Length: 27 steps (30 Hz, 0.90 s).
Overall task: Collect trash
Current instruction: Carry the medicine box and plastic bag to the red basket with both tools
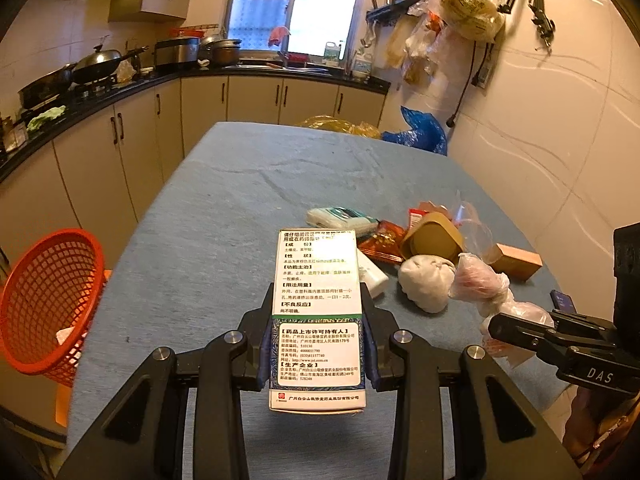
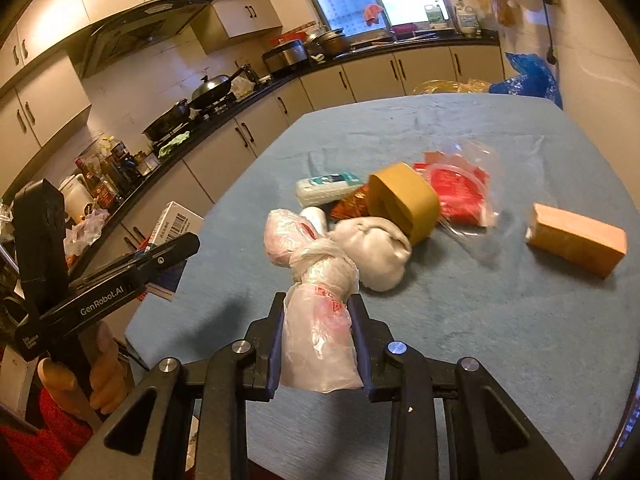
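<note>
Kitchen table: blue cloth, my worktop.
Left gripper: I'm angled downward, clamped on medicine box.
Right gripper: same tilt, pinching knotted plastic bag.

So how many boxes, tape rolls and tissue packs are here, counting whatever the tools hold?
Boxes: 2, the printed medicine box gripped in the left tool and the brown box on the table
Tape roll: 1
Tissue pack: 1
Total: 4

Left gripper fingers clamp medicine box above table.
</note>
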Each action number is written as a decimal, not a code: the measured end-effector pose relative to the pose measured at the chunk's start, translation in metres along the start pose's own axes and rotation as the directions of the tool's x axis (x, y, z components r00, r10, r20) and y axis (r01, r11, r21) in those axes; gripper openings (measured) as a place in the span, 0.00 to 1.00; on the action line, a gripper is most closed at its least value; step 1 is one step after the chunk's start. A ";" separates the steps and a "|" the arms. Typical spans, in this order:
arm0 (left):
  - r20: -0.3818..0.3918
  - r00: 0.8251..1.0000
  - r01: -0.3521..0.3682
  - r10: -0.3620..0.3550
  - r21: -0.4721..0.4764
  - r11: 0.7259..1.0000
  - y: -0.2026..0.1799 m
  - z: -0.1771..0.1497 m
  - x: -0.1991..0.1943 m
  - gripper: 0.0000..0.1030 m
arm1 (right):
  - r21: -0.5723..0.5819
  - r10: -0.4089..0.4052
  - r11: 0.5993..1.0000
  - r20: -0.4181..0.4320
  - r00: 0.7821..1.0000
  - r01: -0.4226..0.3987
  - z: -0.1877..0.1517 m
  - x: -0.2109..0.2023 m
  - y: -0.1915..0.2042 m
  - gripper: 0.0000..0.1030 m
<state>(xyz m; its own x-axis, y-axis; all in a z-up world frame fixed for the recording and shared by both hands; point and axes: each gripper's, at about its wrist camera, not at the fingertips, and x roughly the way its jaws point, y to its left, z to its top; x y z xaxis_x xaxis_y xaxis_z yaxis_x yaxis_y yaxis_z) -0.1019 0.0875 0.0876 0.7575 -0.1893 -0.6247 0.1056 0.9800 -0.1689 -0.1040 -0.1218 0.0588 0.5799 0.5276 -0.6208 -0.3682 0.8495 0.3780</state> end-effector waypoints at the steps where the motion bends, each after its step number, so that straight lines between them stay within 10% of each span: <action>1: 0.005 1.000 -0.004 0.004 -0.006 1.000 0.004 0.001 -0.002 0.32 | -0.005 0.005 1.000 -0.005 1.000 -0.005 0.002 0.002 0.003 0.31; 14: 0.092 0.990 -0.096 0.109 -0.134 0.986 0.084 0.008 -0.045 0.32 | -0.110 0.109 0.987 -0.078 0.991 -0.117 0.034 0.052 0.084 0.31; 27: 0.074 0.952 -0.260 0.296 -0.308 0.915 0.208 -0.002 -0.073 0.32 | -0.196 0.256 0.936 -0.193 0.947 -0.293 0.062 0.134 0.197 0.31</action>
<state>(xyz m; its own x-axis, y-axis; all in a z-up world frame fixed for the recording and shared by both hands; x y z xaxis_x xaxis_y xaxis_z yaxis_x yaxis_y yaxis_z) -0.1363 0.3050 0.0966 0.8006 0.1139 -0.5882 -0.2987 0.9270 -0.2270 -0.0538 0.1168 0.0929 0.3145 0.7155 -0.6238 -0.6573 0.6383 0.4007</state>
